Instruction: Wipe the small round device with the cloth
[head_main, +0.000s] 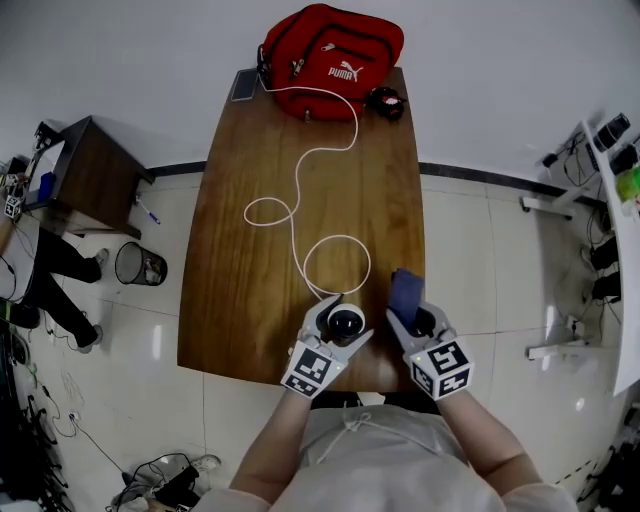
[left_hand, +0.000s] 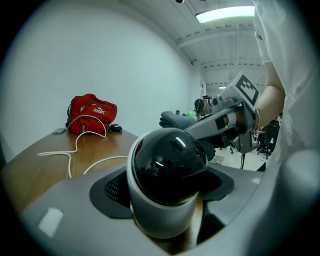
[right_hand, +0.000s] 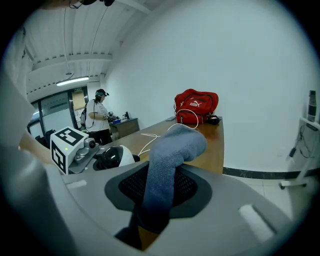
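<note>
The small round device (head_main: 346, 322) has a white body and a glossy black dome; my left gripper (head_main: 338, 318) is shut on it near the table's front edge. In the left gripper view the device (left_hand: 167, 177) fills the space between the jaws. A white cable (head_main: 300, 200) runs from it across the table. My right gripper (head_main: 413, 318) is shut on a blue-grey cloth (head_main: 406, 293), which sticks up and flops forward in the right gripper view (right_hand: 167, 165). The cloth hangs just right of the device, apart from it.
The wooden table (head_main: 250, 250) carries a red bag (head_main: 333, 47), a phone (head_main: 244, 85) and a small dark object (head_main: 386, 101) at its far end. A bin (head_main: 138, 264) and a dark side table (head_main: 85, 170) stand on the left; a person (right_hand: 98, 120) stands beyond.
</note>
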